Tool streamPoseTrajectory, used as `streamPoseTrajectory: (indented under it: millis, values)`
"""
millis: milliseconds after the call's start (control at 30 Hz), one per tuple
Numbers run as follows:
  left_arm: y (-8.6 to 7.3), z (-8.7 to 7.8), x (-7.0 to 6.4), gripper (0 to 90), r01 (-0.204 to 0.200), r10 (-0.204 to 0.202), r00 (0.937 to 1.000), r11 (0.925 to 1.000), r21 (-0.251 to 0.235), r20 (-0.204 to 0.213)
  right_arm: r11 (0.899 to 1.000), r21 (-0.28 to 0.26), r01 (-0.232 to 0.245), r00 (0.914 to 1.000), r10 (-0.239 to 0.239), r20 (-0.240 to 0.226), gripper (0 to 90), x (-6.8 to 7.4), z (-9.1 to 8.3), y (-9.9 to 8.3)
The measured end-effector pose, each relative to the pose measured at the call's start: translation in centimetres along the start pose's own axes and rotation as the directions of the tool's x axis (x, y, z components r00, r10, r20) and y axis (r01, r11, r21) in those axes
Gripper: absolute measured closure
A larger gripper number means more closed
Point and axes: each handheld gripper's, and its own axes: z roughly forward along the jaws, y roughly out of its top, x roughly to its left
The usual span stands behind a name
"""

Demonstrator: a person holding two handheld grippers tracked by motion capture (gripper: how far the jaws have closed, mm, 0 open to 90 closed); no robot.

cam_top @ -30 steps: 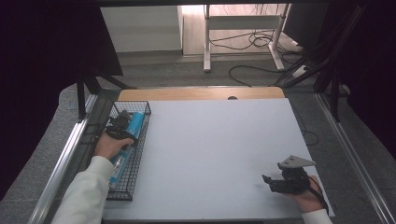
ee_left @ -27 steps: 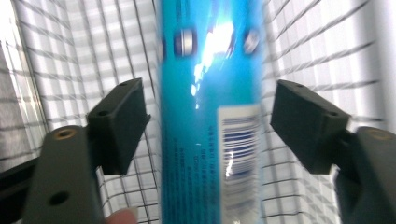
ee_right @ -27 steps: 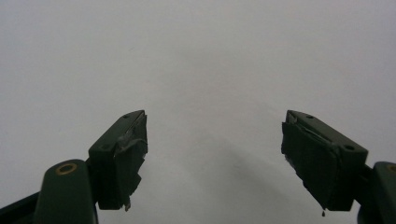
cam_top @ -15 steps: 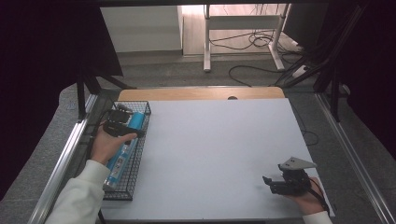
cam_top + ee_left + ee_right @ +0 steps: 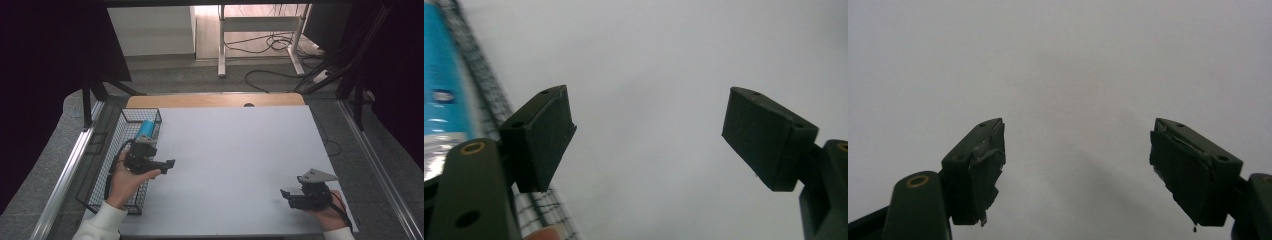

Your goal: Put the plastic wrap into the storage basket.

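Observation:
A blue tube (image 5: 145, 129) lies in the black wire basket (image 5: 118, 165) at the table's left edge. In the left gripper view the blue tube (image 5: 441, 95) and the basket's wire rim (image 5: 484, 90) pass at the left. My left gripper (image 5: 167, 164) is open and empty, held over the basket's right rim and pointing right over the white table (image 5: 235, 160). In its own view the left gripper (image 5: 649, 135) has both jaws wide apart over bare white surface. My right gripper (image 5: 286, 195) rests open and empty near the front right of the table; in its own view the right gripper (image 5: 1078, 170) has nothing between its jaws.
A strip of wood (image 5: 215, 100) borders the table's far edge. Beyond it stand a metal desk frame (image 5: 260, 35) and loose cables (image 5: 280, 50) on the floor. Metal rails (image 5: 65, 185) run along both sides.
My left gripper has drawn back from the far end of the basket toward the person and swung right, leaving the blue tube lying in the basket. The right gripper has barely moved.

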Motion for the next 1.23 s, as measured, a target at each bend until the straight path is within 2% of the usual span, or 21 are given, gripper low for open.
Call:
streamPoseTrajectory:
  millis: [100, 167, 333, 400, 500, 633, 833, 1033, 1233]
  values:
    - [-1.1, 0.9, -1.8, 19.5, -0.038, 0.037, 0.9991, 0.9991, 0.020, 0.019, 1.000, -0.003, 0.001, 1.0000, -0.001, 0.001, 22.5, 0.0, 0.0, 0.0]
    - [-1.4, 1.2, -2.2, 19.5, -0.046, 0.046, 0.9986, 0.9987, 0.021, 0.026, 1.000, -0.002, 0.001, 1.0000, -0.001, 0.001, 22.5, 0.0, 0.0, 0.0]
    - [-3.1, 2.5, -4.0, 19.5, -0.069, 0.067, 0.9948, 0.9974, 0.021, 0.077, 1.000, -0.004, 0.009, 1.0000, -0.009, -0.004, 22.5, 0.1, 0.0, 0.1]
    - [-3.7, 2.7, -4.4, 19.5, -0.067, 0.066, 0.9948, 0.9977, 0.010, 0.077, 1.000, -0.012, 0.014, 0.9999, -0.014, -0.006, 22.6, 0.3, -0.1, 0.1]
    - [-4.5, 3.1, -4.6, 19.8, -0.054, 0.055, 0.9949, 0.9985, -0.008, 0.085, 0.999, -0.028, 0.026, 0.9996, -0.026, -0.011, 22.7, 0.5, -0.2, 0.2]
    - [-5.0, 3.2, -4.8, 19.8, -0.061, 0.062, 0.9952, 0.9980, -0.013, 0.076, 0.999, -0.039, 0.034, 0.9993, -0.035, -0.014, 22.7, 0.7, -0.3, 0.3]
    - [-5.2, 3.1, -4.8, 20.0, -0.073, 0.075, 0.9956, 0.9966, -0.039, 0.056, 0.998, -0.052, 0.038, 0.9990, -0.039, -0.021, 22.6, 0.9, -0.4, 0.4]
    - [-5.3, 3.0, -4.4, 19.8, -0.056, 0.058, 0.9973, 0.9973, -0.047, 0.045, 0.998, -0.053, 0.031, 0.9992, -0.033, -0.023, 22.4, 0.9, -0.5, 0.4]
    - [-5.4, 3.3, -4.3, 19.8, -0.063, 0.064, 0.9970, 0.9973, -0.039, 0.043, 0.998, -0.054, 0.030, 0.9993, -0.031, -0.022, 22.1, 0.9, -0.6, 0.4]
